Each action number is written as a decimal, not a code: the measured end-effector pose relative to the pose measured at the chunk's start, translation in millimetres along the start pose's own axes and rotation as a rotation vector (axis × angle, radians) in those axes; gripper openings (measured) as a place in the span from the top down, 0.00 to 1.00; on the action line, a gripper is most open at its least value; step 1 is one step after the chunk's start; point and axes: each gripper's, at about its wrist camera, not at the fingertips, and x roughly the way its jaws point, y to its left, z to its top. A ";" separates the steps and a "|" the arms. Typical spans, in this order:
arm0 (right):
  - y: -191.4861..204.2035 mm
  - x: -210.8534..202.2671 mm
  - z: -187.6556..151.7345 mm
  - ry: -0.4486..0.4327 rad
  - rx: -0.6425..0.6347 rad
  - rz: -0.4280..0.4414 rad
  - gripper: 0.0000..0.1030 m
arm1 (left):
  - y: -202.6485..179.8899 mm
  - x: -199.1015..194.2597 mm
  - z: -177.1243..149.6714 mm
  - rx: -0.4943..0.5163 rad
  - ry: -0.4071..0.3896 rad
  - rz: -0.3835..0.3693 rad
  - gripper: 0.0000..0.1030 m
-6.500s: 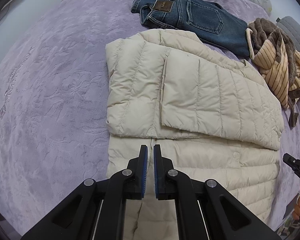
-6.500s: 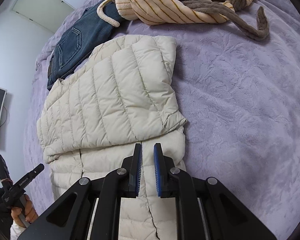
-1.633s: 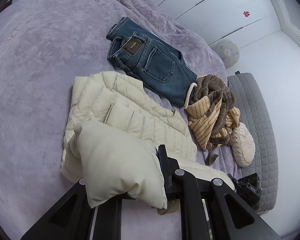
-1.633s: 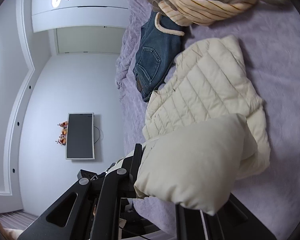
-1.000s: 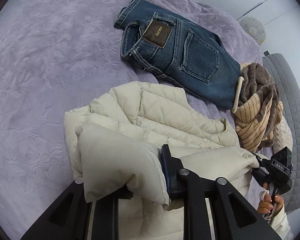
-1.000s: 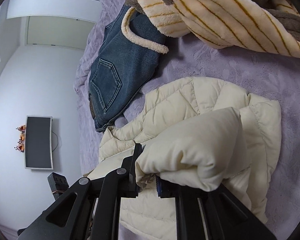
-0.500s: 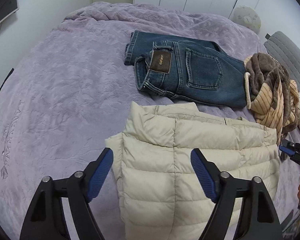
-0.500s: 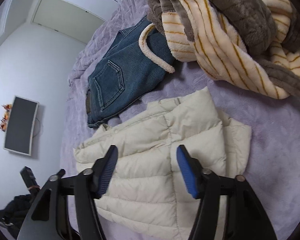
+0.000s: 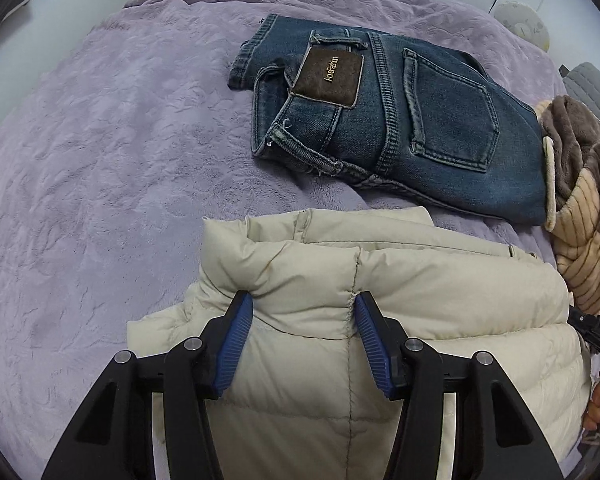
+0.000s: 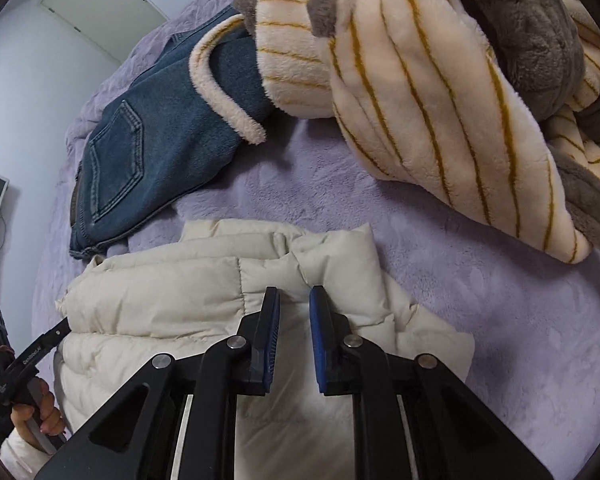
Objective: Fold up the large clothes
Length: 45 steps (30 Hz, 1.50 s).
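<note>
A cream quilted puffer jacket [image 9: 380, 280] lies folded over on the purple bed cover [image 9: 100, 160]. My left gripper [image 9: 304, 304] is open, its jaws pressed down on the jacket's top layer near its left far corner. The jacket also shows in the right wrist view [image 10: 180, 288]. My right gripper [image 10: 294, 296] is open with a narrow gap, low over the jacket's right far corner, holding nothing.
Folded blue jeans [image 9: 400, 120] lie just beyond the jacket. A striped cream and brown fleece garment [image 10: 440, 80] is heaped to the right, with its cuff on the jeans. The bed cover [image 10: 500, 340] stretches to the right of the jacket.
Both grippers carried the jacket's lower half up over the upper half and let it go. Since then they have dropped onto the folded jacket, and the right jaws have narrowed.
</note>
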 end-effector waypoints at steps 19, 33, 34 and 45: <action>-15.8 -9.3 7.7 -0.017 0.075 -0.005 0.82 | 46.2 -21.8 25.8 -0.191 -0.028 -0.008 0.45; 15.4 -87.8 -46.5 -0.048 0.074 0.122 0.61 | 48.5 -105.9 -54.6 -0.143 -0.015 -0.030 0.27; 16.0 -92.2 -54.0 -0.045 0.078 0.132 0.61 | 47.4 -109.9 -63.4 -0.139 -0.008 -0.035 0.27; 0.5 -111.1 -161.7 0.040 0.226 0.194 0.44 | 41.8 -130.2 -149.5 -0.127 0.051 -0.093 0.00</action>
